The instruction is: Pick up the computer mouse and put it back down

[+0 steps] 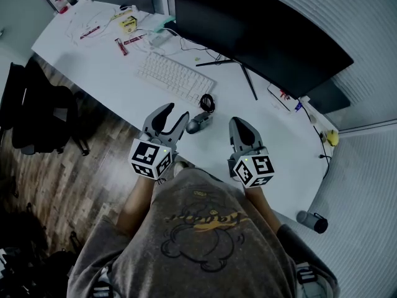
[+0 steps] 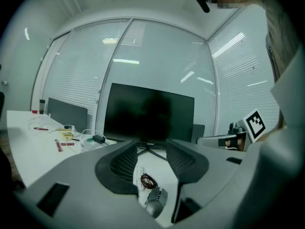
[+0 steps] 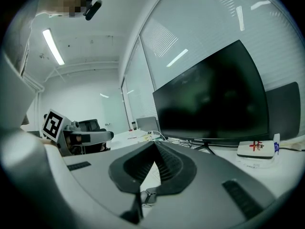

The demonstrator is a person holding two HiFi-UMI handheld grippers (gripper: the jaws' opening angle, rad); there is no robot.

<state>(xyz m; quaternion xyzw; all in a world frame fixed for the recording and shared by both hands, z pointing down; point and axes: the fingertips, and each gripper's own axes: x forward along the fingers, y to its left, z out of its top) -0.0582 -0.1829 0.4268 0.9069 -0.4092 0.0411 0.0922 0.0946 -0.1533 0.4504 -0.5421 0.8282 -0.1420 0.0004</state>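
Holding our left tool [image 1: 173,120] released and empty, we see the computer mouse [image 1: 196,125] on the worktop [image 1: 105,67] just ahead; our right tool [image 1: 240,129] is clenched.

No legible words or numbers anywhere.
- Left cube [image 1: 151,159] on left hand-held gripper [image 1: 175,112], right cube [image 1: 253,168] on right hand-held gripper [image 1: 239,123]: black-and-white square code markers, no letters.
- Monitor [image 2: 148,113]: tiny brand mark at 6 o'clock on bezel, too small to read.
- White box [image 3: 256,149], 3 o'clock from monitor stand: red mark, unreadable.
- Yellow packet [image 1: 128,23], 11 o'clock corner of desk [image 1: 99,61]: print blurred.
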